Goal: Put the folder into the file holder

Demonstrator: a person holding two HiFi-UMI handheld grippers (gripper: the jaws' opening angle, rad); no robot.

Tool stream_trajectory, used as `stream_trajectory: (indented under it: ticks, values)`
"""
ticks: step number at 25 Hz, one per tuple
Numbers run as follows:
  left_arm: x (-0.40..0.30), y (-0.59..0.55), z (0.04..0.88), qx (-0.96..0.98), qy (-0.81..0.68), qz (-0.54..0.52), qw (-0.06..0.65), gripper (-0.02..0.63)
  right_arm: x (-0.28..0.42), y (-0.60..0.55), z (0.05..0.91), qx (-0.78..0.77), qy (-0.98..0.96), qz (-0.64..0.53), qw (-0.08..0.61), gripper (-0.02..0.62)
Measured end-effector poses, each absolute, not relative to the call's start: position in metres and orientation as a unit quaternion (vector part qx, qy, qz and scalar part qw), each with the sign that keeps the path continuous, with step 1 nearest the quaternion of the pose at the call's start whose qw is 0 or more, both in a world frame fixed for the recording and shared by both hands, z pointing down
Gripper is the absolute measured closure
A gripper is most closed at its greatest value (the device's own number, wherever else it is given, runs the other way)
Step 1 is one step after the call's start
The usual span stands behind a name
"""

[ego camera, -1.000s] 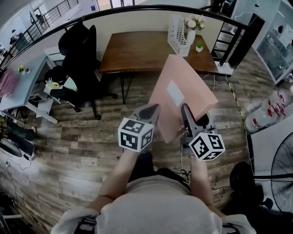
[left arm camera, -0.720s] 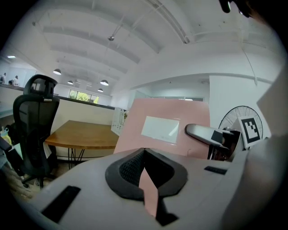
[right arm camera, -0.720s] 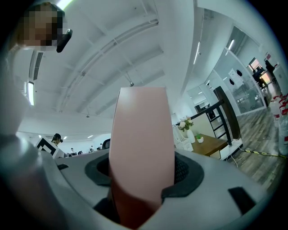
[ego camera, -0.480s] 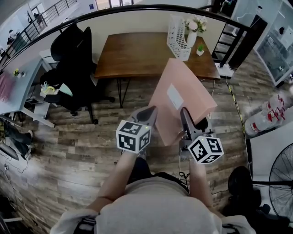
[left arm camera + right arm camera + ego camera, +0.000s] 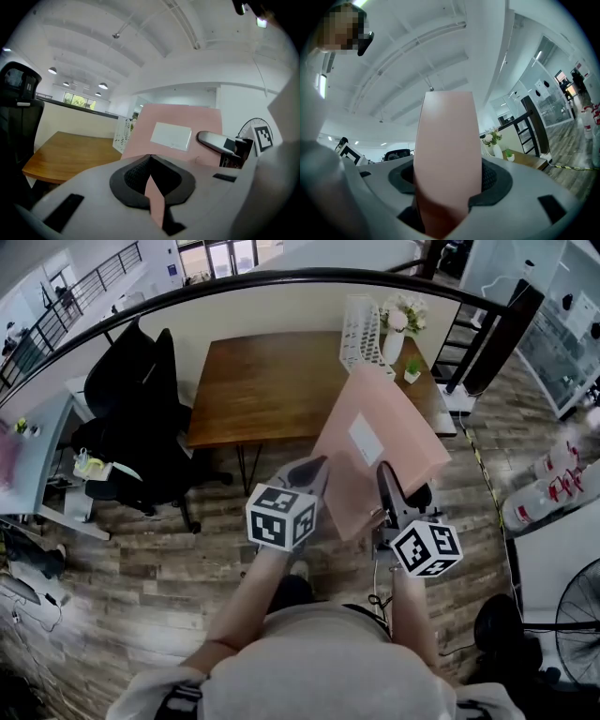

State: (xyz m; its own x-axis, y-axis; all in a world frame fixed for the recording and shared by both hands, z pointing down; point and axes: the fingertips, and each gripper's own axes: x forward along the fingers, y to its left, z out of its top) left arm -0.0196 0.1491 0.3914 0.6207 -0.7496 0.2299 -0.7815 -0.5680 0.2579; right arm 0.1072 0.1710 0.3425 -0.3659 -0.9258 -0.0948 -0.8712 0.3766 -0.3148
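Folder nearing its slot: a person is carrying a pink folder (image 5: pixel 375 451) over a wood-plank floor (image 5: pixel 150 559) toward the brown wooden surface (image 5: pixel 272 381) at the top centre of the head view. Over the last second the surface has been growing larger and sliding lower in the frame. The black office chair (image 5: pixel 141 418) has been drifting toward the left edge, and the two-handed hold has been staying the same. By that reading the walk-up is nearly over and the insertion is not yet begun.

The white file holder (image 5: pixel 361 324), an upright perforated rack, is standing at the surface's far right end, just beside a vase of flowers (image 5: pixel 396 320). The folder is hanging in the air in front of it, tilted up toward it.

The left tongs (image 5: pixel 309 470) are pinching narrow on the folder's thin lower-left edge, with dark ribbed pads (image 5: pixel 134 173) meeting on it. The right tongs (image 5: pixel 384 479) are standing wide, clamped on a thicker part at the lower right.

The folder is looking flat, rectangular, smooth and matte, and it is carrying a white rectangular label (image 5: pixel 364 439).
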Motion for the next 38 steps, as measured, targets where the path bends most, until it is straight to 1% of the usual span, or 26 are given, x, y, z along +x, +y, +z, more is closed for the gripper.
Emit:
stream_trajectory:
  ticks: [11, 16, 19, 24, 28, 38]
  values:
    - [-0.044, 0.052, 0.384, 0.900, -0.405, 0.045, 0.157, 0.595, 0.086, 0.084, 0.332, -0.574, 0.801, -0.090, 0.147, 0.305]
    - [-0.053, 0.038, 0.401, 0.900, -0.394, 0.054, 0.178, 0.595, 0.076, 0.074, 0.341, -0.584, 0.792, -0.106, 0.144, 0.304]
    - [-0.055, 0.035, 0.411, 0.899, -0.390, 0.055, 0.191, 0.595, 0.074, 0.071, 0.349, -0.590, 0.790, -0.104, 0.129, 0.305]
    - [-0.052, 0.032, 0.426, 0.897, -0.383, 0.060, 0.210, 0.595, 0.076, 0.062, 0.360, -0.595, 0.789, -0.107, 0.109, 0.305]
    - [-0.052, 0.020, 0.434, 0.894, -0.387, 0.064, 0.218, 0.595, 0.079, 0.046, 0.363, -0.592, 0.790, -0.114, 0.112, 0.305]
    - [-0.038, -0.042, 0.432, 0.890, -0.399, 0.073, 0.207, 0.595, 0.099, -0.025, 0.355, -0.575, 0.800, -0.111, 0.132, 0.305]
